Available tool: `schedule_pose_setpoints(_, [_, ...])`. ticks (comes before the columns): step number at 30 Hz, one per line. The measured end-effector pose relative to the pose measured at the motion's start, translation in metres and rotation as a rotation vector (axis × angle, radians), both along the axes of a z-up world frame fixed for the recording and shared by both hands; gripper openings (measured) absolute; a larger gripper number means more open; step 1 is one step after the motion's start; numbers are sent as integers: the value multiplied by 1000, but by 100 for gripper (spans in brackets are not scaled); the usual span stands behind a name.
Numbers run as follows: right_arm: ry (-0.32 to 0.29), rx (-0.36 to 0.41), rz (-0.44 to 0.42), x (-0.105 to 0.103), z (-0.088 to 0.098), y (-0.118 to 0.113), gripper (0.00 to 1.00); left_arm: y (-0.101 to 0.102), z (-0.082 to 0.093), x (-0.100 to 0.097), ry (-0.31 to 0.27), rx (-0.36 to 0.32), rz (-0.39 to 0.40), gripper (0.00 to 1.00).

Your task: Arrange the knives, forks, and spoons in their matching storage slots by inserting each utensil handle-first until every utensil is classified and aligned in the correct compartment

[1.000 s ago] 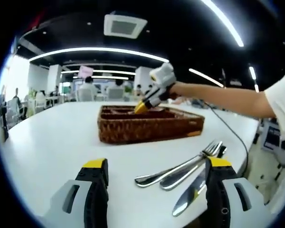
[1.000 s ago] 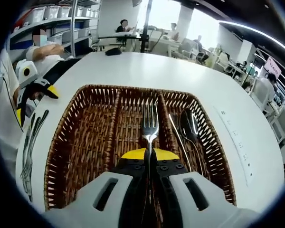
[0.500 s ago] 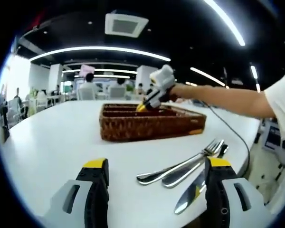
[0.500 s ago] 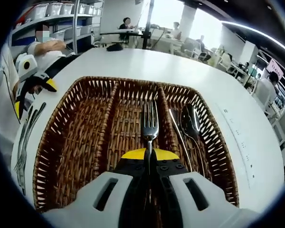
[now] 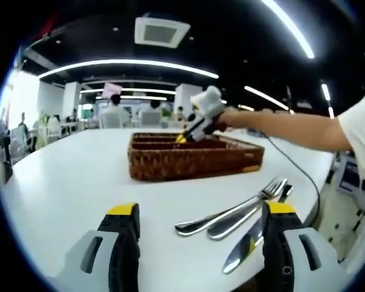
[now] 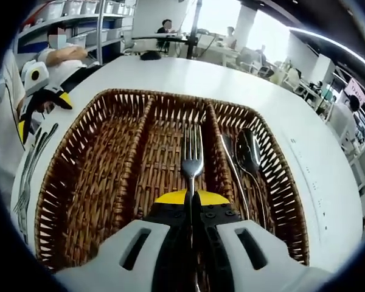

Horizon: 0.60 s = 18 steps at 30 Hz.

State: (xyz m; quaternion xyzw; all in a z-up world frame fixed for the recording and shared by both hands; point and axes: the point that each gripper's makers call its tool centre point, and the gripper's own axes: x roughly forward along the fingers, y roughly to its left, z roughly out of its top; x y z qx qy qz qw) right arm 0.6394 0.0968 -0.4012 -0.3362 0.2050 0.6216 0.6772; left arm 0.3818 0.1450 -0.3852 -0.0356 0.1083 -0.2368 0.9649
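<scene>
Right gripper point(image 6: 191, 201) — jaws pinched on a fork point(image 6: 191, 159), tines pointing away, held over the middle compartment of the wicker tray point(image 6: 79, 182); spoons point(image 6: 249, 152) lie in the right compartment. Left gripper point(image 5: 198, 213) — jaws spread, empty, near loose cutlery point(image 5: 231, 213) on the white table point(image 5: 67, 176).

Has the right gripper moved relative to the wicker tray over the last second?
Yes. In the left gripper view the right gripper, shut on the fork, has drawn further back over the wicker tray, and the tray's near rim has dropped out of its own view.
</scene>
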Motion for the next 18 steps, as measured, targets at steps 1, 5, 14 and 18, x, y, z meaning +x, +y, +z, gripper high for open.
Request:
schedule_pose_setpoints(1, [0,-1,1,0,-1,0,3,0,0,0,-2,-1,0,83])
schedule_pose_setpoints(5, [2,3,9,-1,-1,0,3,2,-2,1,5,0,2,83])
schedule_pose_setpoints(14, [42,15,-32,-2,-2,-2,4,-1,-6,-1,17,1,-7,82])
schedule_pose_setpoints(18, [54,23,-42,-2,-2,-2,4,-2,-6,-1,18,5,-9,81])
